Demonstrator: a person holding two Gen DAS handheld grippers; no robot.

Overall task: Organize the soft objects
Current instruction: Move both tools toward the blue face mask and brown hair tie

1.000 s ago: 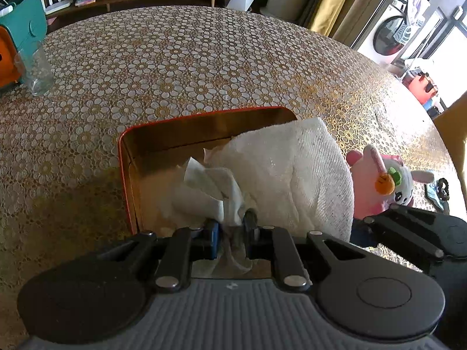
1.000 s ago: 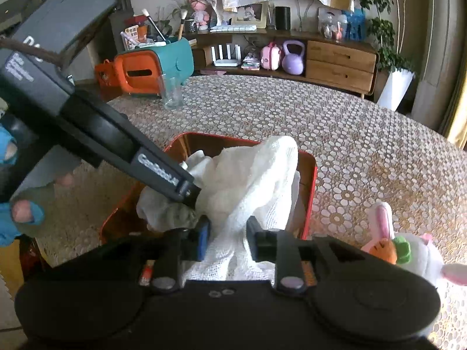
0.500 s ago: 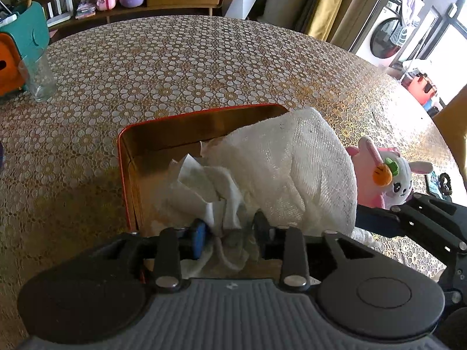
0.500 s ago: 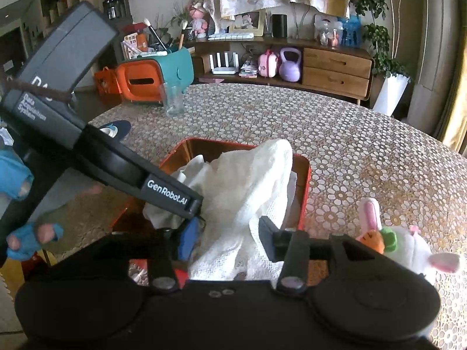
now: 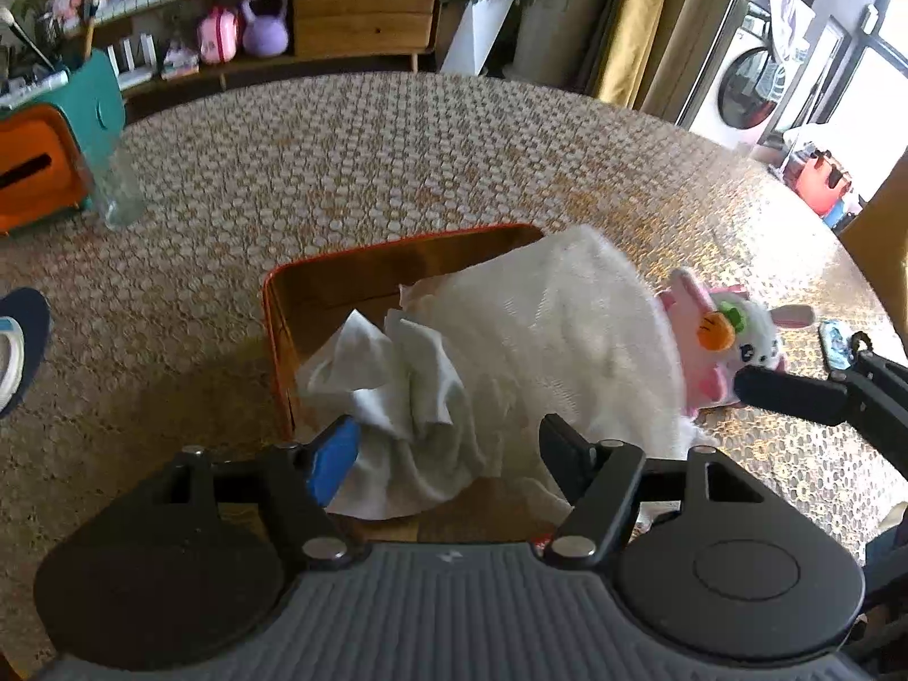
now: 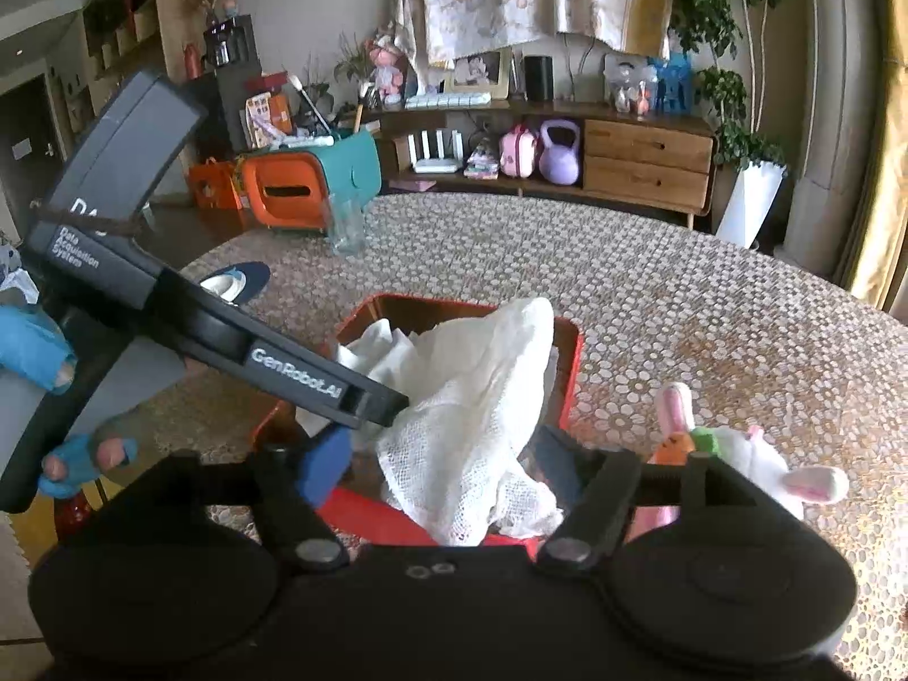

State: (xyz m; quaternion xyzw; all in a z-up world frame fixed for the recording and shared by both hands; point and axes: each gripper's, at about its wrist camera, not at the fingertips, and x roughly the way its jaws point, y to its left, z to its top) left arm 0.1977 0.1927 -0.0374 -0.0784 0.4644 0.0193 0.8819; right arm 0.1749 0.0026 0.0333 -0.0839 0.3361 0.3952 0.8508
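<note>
White cloths (image 5: pixel 528 340) heaped in red tin (image 5: pixel 278 340); left gripper (image 5: pixel 448 448) and right gripper (image 6: pixel 442 454) spread wide, seemingly gripping nothing.

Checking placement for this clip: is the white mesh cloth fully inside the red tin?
No. The white mesh cloth is heaped in the red tin but spills over its rim.

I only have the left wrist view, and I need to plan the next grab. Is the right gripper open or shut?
Observer: Open. The right gripper has its fingers spread on either side of the white mesh cloth and is not clamping it.
Operator: Is that cloth fully inside the container?
Observer: No. The right wrist view shows its end hanging over the near rim of the red tin, toward the right gripper.
</note>
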